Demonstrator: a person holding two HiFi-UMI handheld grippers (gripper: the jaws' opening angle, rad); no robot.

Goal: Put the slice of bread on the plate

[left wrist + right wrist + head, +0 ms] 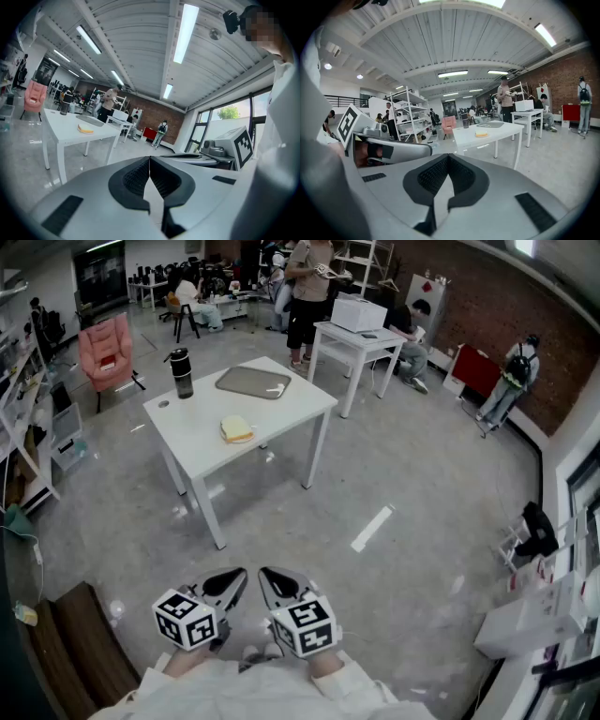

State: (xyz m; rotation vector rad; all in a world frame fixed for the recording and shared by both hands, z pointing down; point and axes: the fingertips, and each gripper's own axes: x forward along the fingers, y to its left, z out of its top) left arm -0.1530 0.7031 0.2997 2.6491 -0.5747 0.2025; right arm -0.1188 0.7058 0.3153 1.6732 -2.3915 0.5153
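With the left tool (234, 578) and right tool (269, 576) both pinched together on nothing, the slice of bread (237, 430) lies straight ahead on the table (187, 424), well apart from the 2 and about equally near each.

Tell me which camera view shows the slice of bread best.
The head view: it looks down on the slice of bread, showing its whole top face on the white table. The left and right gripper views catch it only low and edge-on, a thin yellowish sliver far off on that table.
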